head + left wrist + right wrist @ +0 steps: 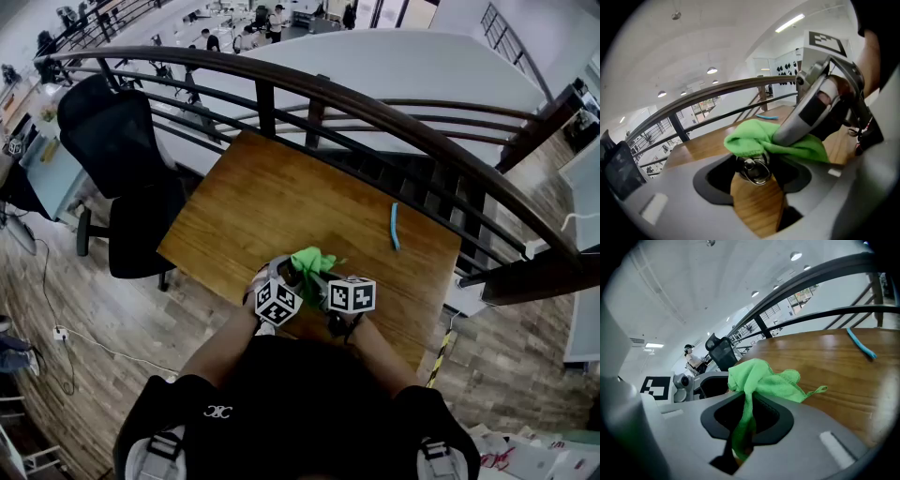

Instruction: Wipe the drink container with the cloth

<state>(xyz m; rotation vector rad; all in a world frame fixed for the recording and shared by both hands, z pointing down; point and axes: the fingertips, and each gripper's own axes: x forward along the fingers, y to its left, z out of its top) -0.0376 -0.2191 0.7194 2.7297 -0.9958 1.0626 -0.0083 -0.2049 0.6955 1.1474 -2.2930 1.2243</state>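
The shiny metal drink container (pixel 753 169) sits between the jaws of my left gripper (pixel 754 180), which is shut on it over the table's near edge. A green cloth (pixel 757 138) lies draped over the container's top. My right gripper (pixel 743 427) is shut on one end of that cloth (pixel 761 378), and its grey body (pixel 811 108) presses in from the right. In the head view both grippers meet at the front of the wooden table (pixel 281 202), left gripper (pixel 281 284) beside right gripper (pixel 321 289), with the cloth (pixel 312 260) bunched between them. Most of the container is hidden.
A thin blue strip (pixel 395 226) lies on the table to the far right. A dark curved railing (pixel 375 112) runs right behind the table. A black office chair (pixel 122 141) stands to the left on the wood floor.
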